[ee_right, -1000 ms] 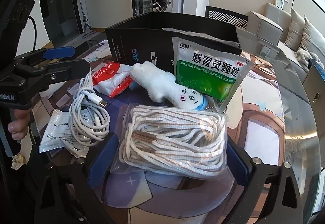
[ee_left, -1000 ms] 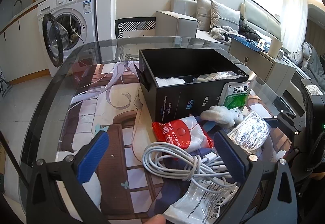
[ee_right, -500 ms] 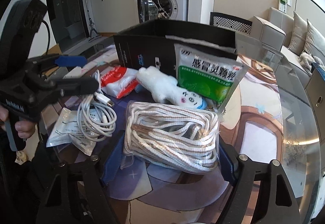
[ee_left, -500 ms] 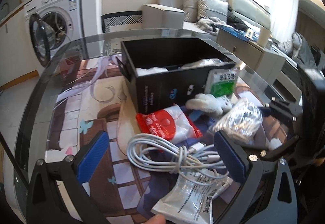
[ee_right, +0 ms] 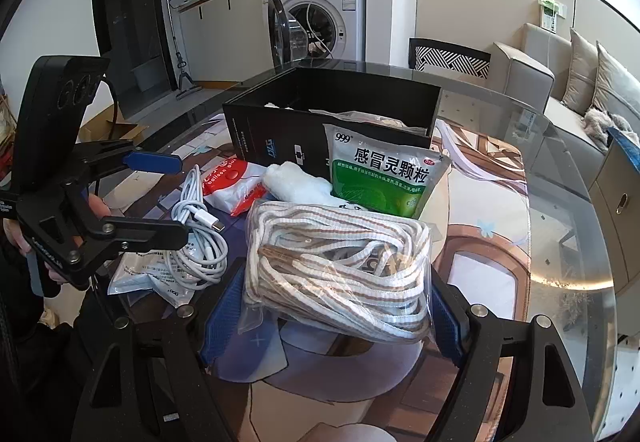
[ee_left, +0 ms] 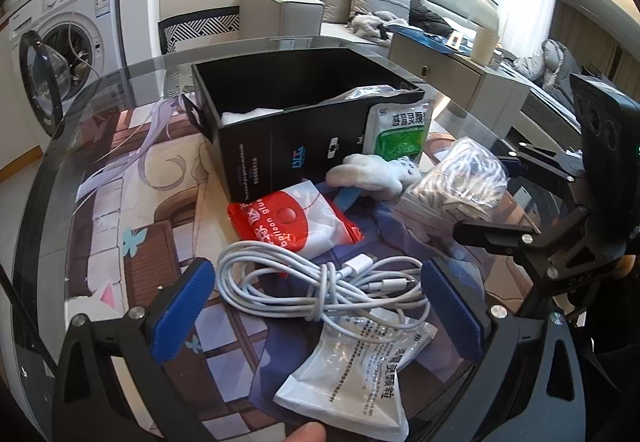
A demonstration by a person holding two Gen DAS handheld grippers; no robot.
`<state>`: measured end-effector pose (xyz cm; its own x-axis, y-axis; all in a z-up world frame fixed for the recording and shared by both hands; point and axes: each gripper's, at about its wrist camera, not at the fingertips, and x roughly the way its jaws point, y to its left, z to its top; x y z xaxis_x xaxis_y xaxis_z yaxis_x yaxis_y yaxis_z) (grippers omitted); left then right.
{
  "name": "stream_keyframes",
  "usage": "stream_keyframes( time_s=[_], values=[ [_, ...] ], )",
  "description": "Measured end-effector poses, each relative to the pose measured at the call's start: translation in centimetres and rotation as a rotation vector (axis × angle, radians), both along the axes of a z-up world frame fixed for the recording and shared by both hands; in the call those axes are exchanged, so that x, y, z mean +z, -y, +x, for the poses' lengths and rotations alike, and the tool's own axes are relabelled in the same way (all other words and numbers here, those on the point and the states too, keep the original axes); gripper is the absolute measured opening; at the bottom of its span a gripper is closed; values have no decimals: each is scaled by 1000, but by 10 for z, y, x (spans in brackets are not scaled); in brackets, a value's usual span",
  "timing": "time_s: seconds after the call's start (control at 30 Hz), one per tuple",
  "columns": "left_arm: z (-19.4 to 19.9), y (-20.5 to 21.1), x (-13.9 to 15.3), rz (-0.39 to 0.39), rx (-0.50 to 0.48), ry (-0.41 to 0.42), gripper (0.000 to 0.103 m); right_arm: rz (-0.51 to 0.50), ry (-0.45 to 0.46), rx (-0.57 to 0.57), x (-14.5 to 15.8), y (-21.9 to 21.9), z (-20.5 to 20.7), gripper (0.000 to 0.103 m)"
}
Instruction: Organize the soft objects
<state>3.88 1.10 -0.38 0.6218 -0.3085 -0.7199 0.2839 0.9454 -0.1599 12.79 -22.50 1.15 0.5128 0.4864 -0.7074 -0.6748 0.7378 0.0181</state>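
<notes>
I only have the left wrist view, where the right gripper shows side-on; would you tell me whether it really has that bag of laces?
Observer: Yes. In the right wrist view both blue pads of the right gripper press the sides of the bag of striped laces; its jaws have just been closing on it.
Operator: Thank you. What stands straight ahead of it?
Observer: The green sachet, leaning on the black box, with the white plush toy half hidden behind the bag.
Operator: And my left gripper from outside?
Observer: The left gripper is open over the white cable, nothing clamped.
</notes>
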Motion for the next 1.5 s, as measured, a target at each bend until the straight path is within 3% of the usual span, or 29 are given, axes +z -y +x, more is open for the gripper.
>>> stream_keyframes(
  time_s=[0.3, 0.43, 0.73, 1.13, 1.33, 1.5],
  values=[
    [-3, 0, 3, -41, -82, -18, 103, 0, -2, 2, 0, 0, -1, 81],
    [-8, 11, 2, 15, -109, -6, 103, -1, -2, 1, 0, 0, -1, 81],
    [-1, 19, -11, 86, -61, -21, 103, -5, -6, 2, -1, -1, -2, 81],
    [-1, 7, -4, 20, -41, -14, 102, -5, -10, -1, -2, -1, 2, 82],
    [4, -8, -2, 20, 10, -11, 103, -7, -13, 0, -3, -3, 3, 82],
    [12, -22, -10, -26, 62, -48, 103, -6, -15, -2, -4, -3, 4, 82]
  ],
)
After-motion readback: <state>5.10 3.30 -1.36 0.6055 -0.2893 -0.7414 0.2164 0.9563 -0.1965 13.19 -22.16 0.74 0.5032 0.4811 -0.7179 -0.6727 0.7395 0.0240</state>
